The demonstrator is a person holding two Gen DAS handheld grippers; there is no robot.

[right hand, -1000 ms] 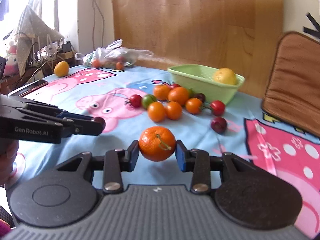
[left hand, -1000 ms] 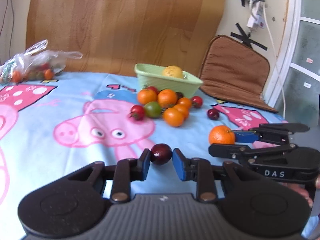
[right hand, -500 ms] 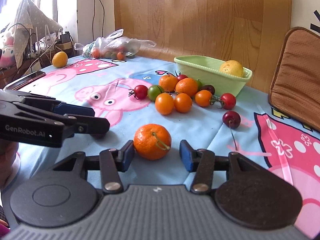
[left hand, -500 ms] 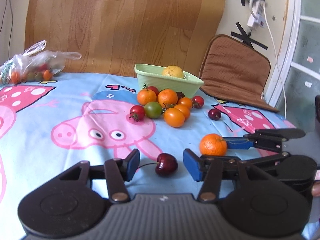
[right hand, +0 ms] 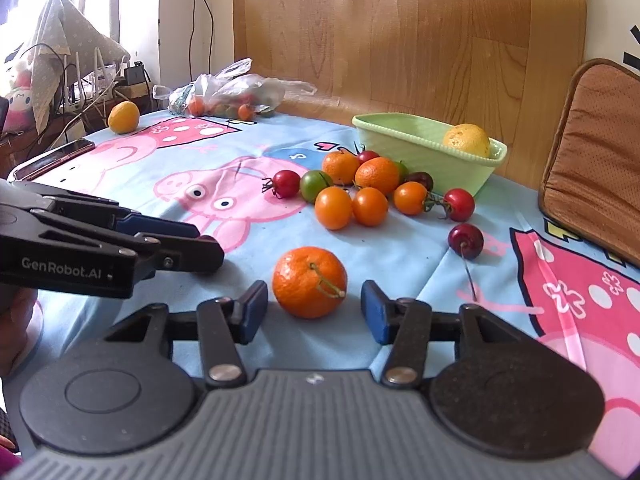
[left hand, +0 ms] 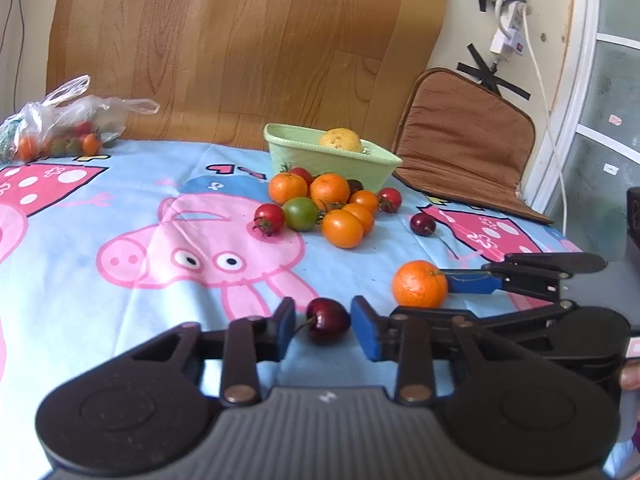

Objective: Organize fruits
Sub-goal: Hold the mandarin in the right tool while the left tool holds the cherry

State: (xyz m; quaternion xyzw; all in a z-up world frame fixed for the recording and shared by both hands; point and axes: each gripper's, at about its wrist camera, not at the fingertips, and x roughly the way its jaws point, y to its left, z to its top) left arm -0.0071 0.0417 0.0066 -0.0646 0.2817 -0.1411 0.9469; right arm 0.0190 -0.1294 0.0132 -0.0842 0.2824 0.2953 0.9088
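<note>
Glossy round cherry (left hand: 328, 319), dimpled mandarin (right hand: 309, 281), possibly cotton tablecloth (left hand: 120, 304)

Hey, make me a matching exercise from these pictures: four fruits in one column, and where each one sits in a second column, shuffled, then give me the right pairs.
Things:
1. dark cherry
2. mandarin
3. yellow lemon
4. green tomato

Places:
A. inside the green basket
B. in the pile of fruit in front of the basket
C. on the cloth between the open fingers of the left gripper
D. on the cloth between the open fingers of the right gripper

Pairs: 1-C, 2-D, 3-A, 4-B
</note>
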